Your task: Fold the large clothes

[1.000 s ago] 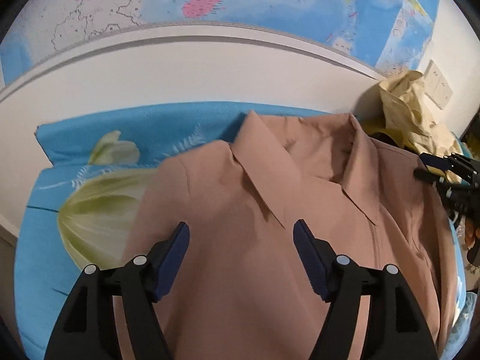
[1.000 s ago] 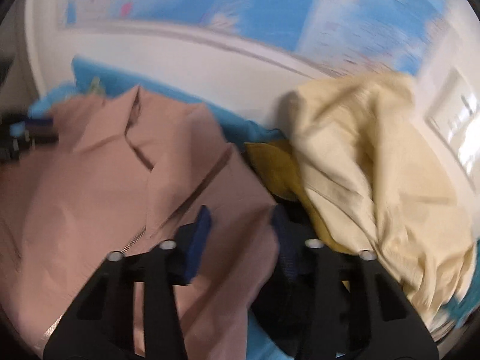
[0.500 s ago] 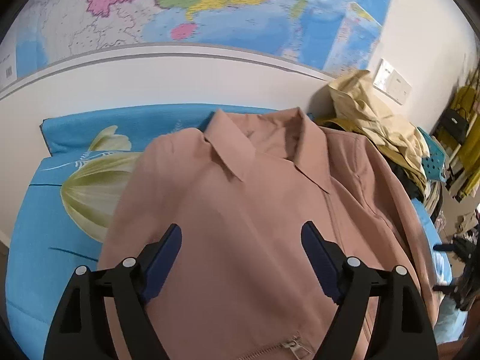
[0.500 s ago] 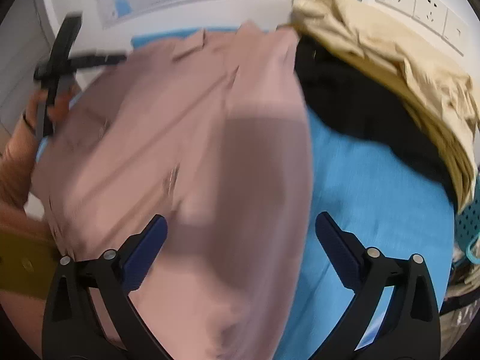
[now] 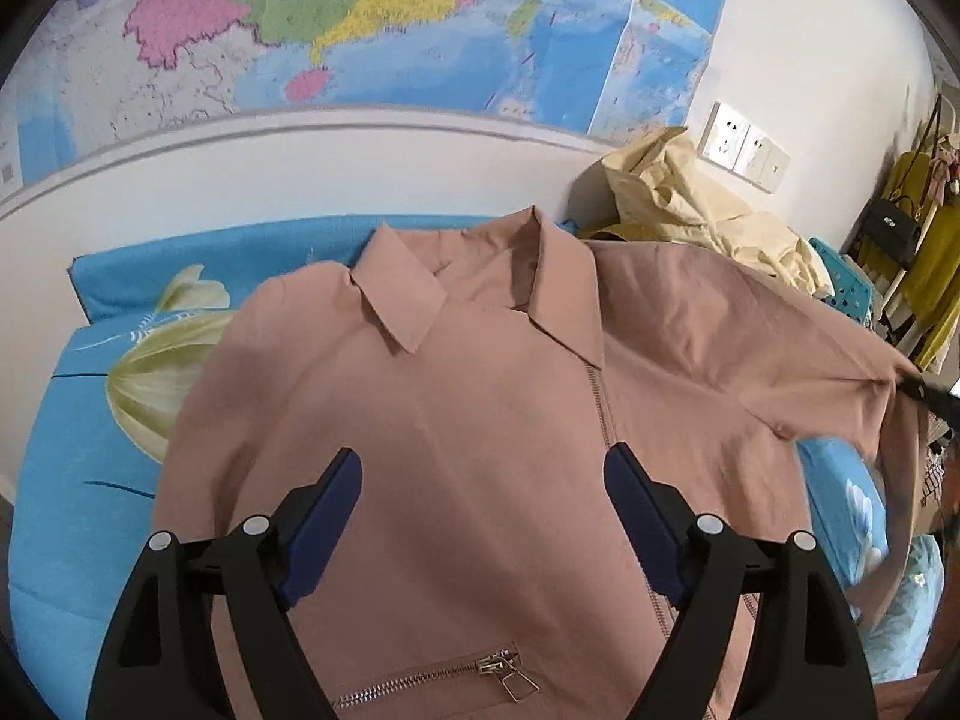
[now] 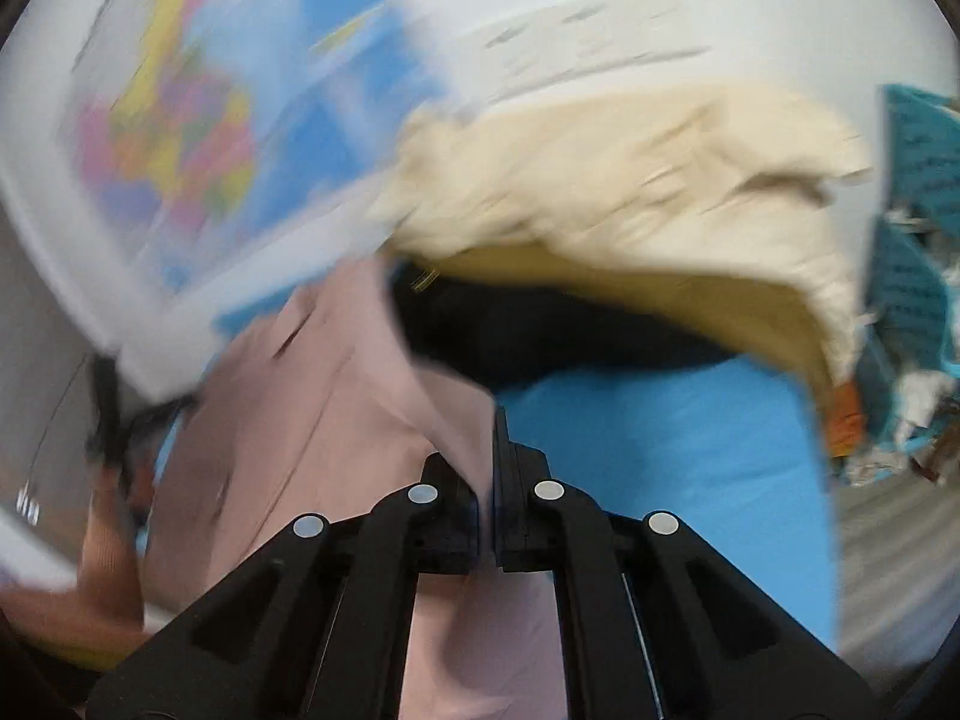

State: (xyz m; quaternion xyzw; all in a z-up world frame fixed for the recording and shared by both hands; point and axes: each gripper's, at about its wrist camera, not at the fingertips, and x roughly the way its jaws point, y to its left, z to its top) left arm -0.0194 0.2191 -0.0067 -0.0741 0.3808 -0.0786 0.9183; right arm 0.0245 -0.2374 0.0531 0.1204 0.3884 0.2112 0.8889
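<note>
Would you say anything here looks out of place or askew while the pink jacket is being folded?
Mostly tidy: the pink jacket lies flat, collar up, on the blue bedsheet. Its one sleeve is pulled out taut, pinched in the right gripper. The untidy spot is the crumpled cream garment heaped against the wall beside it.

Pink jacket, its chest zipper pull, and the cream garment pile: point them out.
pink jacket (image 5: 498,420): left wrist view, chest panel.
zipper pull (image 5: 510,681): left wrist view, metal tab.
cream garment pile (image 5: 708,210): left wrist view, top folds.

text: none legible | wall map (image 5: 372,30): print too small to read
</note>
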